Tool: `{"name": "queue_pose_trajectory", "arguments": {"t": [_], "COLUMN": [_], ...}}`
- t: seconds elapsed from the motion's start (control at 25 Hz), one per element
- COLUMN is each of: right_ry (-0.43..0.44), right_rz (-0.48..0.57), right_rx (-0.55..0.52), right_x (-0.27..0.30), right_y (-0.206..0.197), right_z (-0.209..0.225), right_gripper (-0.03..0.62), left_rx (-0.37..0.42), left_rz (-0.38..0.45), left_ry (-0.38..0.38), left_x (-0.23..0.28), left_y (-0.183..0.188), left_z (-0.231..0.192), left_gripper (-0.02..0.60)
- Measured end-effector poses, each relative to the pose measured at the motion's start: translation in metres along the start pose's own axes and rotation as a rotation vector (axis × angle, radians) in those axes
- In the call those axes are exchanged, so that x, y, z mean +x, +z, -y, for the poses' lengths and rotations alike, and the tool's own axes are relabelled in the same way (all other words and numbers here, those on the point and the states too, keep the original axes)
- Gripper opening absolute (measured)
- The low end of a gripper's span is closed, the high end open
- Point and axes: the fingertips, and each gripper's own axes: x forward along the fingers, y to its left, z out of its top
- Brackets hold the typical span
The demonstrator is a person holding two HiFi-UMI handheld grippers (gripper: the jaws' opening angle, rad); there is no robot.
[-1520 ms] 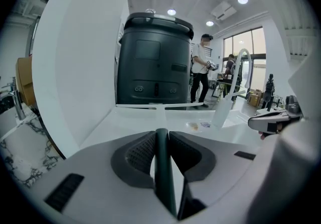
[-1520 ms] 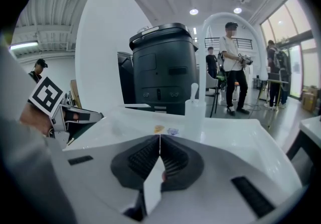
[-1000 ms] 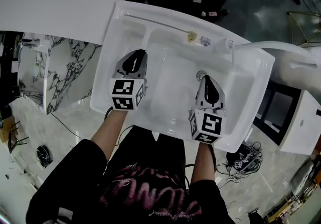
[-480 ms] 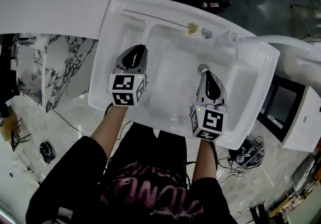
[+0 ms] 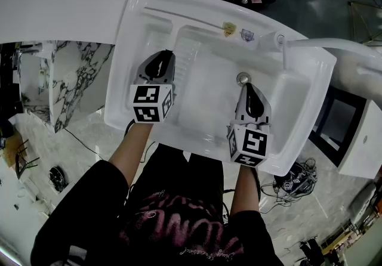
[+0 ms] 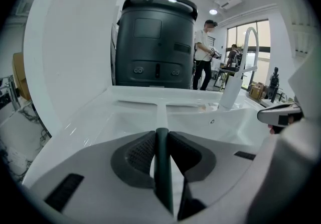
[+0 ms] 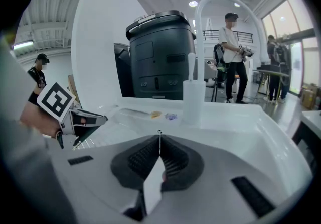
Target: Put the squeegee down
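Observation:
My left gripper (image 6: 161,132) is shut on the squeegee (image 6: 163,173), a thin dark green strip standing edge-on between the pads. In the head view this gripper (image 5: 159,59) hovers over the ribbed left side of the white sink (image 5: 122,95), and the squeegee is hidden under it. From the right gripper view, the left gripper (image 7: 100,119) shows at the left with a dark end (image 7: 59,140) poking out below the hand. My right gripper (image 7: 159,135) is shut with nothing in it, and sits (image 5: 247,87) over the basin just short of the drain (image 5: 242,78).
A tall white faucet (image 7: 194,92) rises at the sink's back right, its arm (image 5: 334,50) reaching right. Two small stickers (image 5: 237,31) sit on the back ledge. A big dark bin (image 6: 154,42) stands behind the sink. People stand in the background (image 7: 231,57).
The sink has slid up in the head view. Both grippers have drawn back a little toward the near edge; the right one now sits just behind the drain. Both stay shut.

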Motion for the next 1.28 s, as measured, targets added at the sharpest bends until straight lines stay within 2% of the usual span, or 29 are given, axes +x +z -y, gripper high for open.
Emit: {"name": "queue_pose_trajectory", "arguments": {"t": [0.52,1.28], "right_ry": [0.000,-0.013], "right_rz": [-0.001,0.010], "right_rx": [0.003,-0.006], "right_x": [-0.001,-0.010], "right_y": [-0.001,0.000], "right_z": [0.000,0.001], "right_gripper": [0.021,0.021], "left_rx": [0.032,0.028], "left_rz": [-0.004,0.030], "left_ry": [-0.003,-0.003], "left_x": [0.002,-0.005], "left_y": [-0.001,0.009], "left_z": [0.002,0.002], "left_gripper": [0.089,0.091]}}
